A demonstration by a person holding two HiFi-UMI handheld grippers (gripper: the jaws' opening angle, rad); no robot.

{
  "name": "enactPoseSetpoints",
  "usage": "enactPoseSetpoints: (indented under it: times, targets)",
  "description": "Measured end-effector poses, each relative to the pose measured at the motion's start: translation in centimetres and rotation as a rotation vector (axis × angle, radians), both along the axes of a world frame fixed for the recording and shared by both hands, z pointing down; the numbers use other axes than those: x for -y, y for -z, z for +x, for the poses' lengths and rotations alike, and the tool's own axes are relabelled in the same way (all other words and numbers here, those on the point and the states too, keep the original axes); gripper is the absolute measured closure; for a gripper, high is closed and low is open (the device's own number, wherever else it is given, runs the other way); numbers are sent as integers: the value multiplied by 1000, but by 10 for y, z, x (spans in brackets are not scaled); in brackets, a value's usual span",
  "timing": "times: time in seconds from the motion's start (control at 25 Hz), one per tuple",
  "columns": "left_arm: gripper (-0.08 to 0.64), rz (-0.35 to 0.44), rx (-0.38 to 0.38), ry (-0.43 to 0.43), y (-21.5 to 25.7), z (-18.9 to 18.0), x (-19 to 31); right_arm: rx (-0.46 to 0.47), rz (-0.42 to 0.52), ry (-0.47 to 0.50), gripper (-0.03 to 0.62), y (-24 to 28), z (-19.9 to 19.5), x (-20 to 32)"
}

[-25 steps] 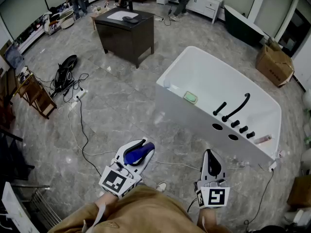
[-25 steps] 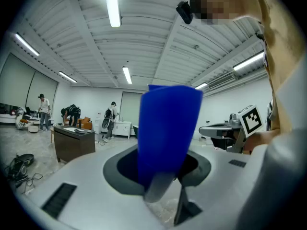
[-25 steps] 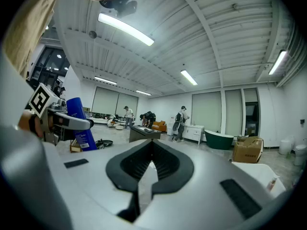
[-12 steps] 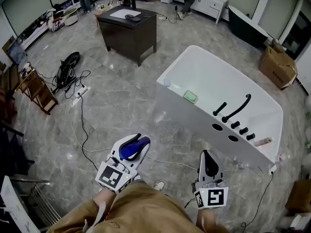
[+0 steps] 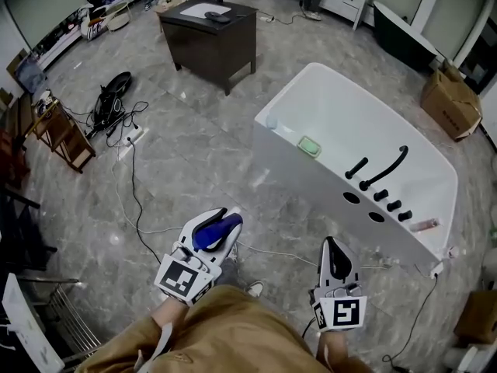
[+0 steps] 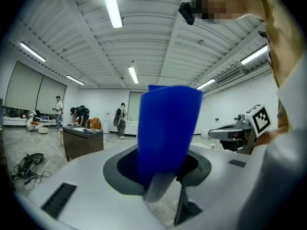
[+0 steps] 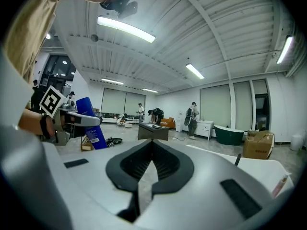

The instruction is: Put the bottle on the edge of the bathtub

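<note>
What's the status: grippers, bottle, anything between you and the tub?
Left gripper shut on blue bottle. Right gripper shut, empty. Bottle short of bathtub; only a floor cable between.

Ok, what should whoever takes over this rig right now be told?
Left hand-held gripper: shut on the blue plastic bottle, held over the grey floor, short of the tub.
Right hand-held gripper: shut, nothing in it.
White bathtub: ahead and to the right; a black faucet sits on its near rim.
Done: the bottle is in hand.
Left: carry it to the tub, set it on a bare stretch of rim, release.
</note>
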State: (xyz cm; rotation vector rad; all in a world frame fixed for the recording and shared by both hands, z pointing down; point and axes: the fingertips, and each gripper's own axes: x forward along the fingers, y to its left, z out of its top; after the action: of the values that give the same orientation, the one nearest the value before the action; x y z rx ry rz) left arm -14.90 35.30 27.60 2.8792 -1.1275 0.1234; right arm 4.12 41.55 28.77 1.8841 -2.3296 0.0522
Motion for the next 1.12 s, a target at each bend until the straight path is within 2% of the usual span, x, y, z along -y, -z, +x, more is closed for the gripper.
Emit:
enactPoseSetpoints:
  times: [0.28,0.76,0.88,1.12]
  targets:
    - [410,-18,-12,-20,-15,-3,47,-15,-24,-30,586,-6,-1,41]
    - [410,-56,-38,-81,-29,-31,179,-54,-50,-37,586,12,-48,182]
    - [410,-80,-66,-112,-31,-34,197,-59,-47,-52,586,16,-59,199]
    - [410,-86,-72,-165,-37,-27,212,-68,-50,-88,586,18,-59,217]
